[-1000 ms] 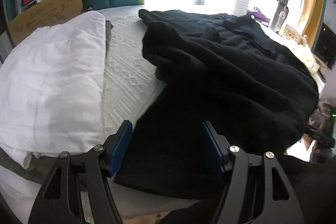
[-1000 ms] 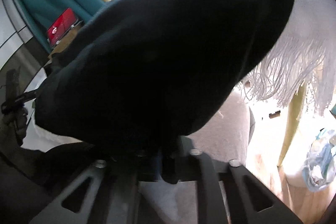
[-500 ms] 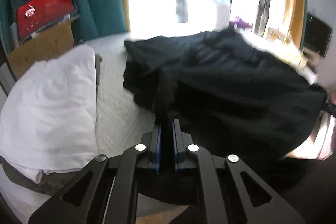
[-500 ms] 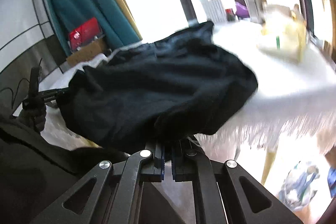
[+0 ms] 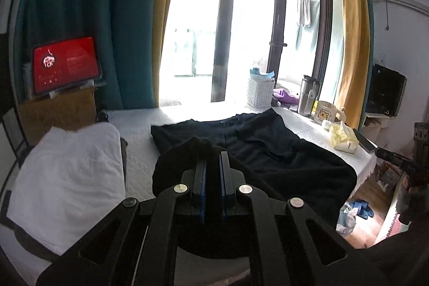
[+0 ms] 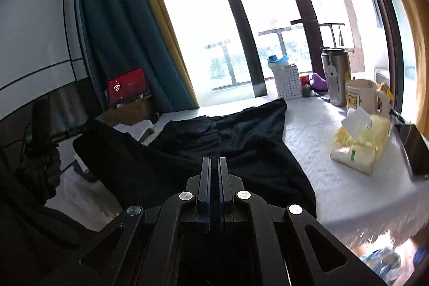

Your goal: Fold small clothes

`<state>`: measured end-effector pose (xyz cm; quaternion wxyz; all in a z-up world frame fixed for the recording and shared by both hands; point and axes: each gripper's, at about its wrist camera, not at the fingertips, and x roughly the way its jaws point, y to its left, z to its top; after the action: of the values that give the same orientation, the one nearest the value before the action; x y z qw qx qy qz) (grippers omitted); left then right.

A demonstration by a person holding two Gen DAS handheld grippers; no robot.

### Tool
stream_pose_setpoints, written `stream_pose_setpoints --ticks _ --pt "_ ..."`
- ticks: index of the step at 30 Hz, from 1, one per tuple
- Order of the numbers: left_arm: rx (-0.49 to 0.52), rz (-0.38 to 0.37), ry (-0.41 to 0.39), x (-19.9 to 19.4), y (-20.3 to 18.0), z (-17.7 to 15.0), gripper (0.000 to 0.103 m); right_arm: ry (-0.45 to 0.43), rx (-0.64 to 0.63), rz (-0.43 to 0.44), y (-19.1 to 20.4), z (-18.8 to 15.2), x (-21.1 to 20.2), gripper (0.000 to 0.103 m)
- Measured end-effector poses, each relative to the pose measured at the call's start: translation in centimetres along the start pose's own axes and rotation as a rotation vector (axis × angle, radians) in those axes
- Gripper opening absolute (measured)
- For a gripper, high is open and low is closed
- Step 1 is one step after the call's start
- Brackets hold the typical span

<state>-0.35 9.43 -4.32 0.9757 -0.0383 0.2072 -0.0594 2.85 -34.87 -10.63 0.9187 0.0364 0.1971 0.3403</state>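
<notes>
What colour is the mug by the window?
Cream mug with a yellow picture, clearest in the right wrist view.

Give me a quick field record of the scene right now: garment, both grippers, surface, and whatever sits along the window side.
garment: black garment spread over the white bedspread, near edge lifted
left gripper: shut on the black garment, cloth bunched over its tips
right gripper: shut on the black garment's near edge
left of garment: white folded cloth
window side: white basket, steel tumbler, mug, yellow tissue pack
far left: red-screen tablet on a cardboard box
</notes>
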Motion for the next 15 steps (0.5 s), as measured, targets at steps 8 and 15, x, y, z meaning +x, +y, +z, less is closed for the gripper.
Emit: stream_pose_setpoints --ticks 8,15 --pt "-0.033 0.01 0.058 1.8 1.1 -1.2 0.006 0.106 0.03 -0.179 -1.5 -2.6 2.2 0.005" --pt "-0.014 0.024 0.083 2.6 0.9 -1.5 0.006 0.15 0.07 -0.314 -3.3 -4.0 4.2 0.006"
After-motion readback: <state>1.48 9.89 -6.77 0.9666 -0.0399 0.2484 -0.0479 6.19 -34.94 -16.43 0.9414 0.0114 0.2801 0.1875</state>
